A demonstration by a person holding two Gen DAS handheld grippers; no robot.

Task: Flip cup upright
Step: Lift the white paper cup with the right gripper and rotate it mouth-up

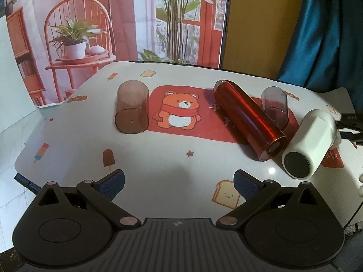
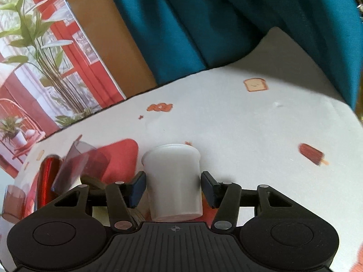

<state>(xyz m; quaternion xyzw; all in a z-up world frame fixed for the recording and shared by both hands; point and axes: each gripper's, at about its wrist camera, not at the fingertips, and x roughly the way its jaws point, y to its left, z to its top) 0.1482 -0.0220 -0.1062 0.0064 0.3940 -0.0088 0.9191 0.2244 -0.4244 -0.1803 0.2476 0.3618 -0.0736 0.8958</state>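
Right gripper [image 2: 173, 187] straddles white cup [image 2: 173, 181] (faceted, lying).

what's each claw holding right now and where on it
The right claw brackets the white cup at mid-body, one pad on each side; whether the pads actually press it cannot be told. The left claw is open and holds nothing.

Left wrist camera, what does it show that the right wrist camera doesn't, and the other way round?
Only the left wrist view shows the bear picture on the tablecloth and the open left gripper, holding nothing. Only the right wrist view shows the right gripper, its pads on either side of the white cup, with a slight gap on the right. Both show the white cup, the red bottle and a clear brown cup.
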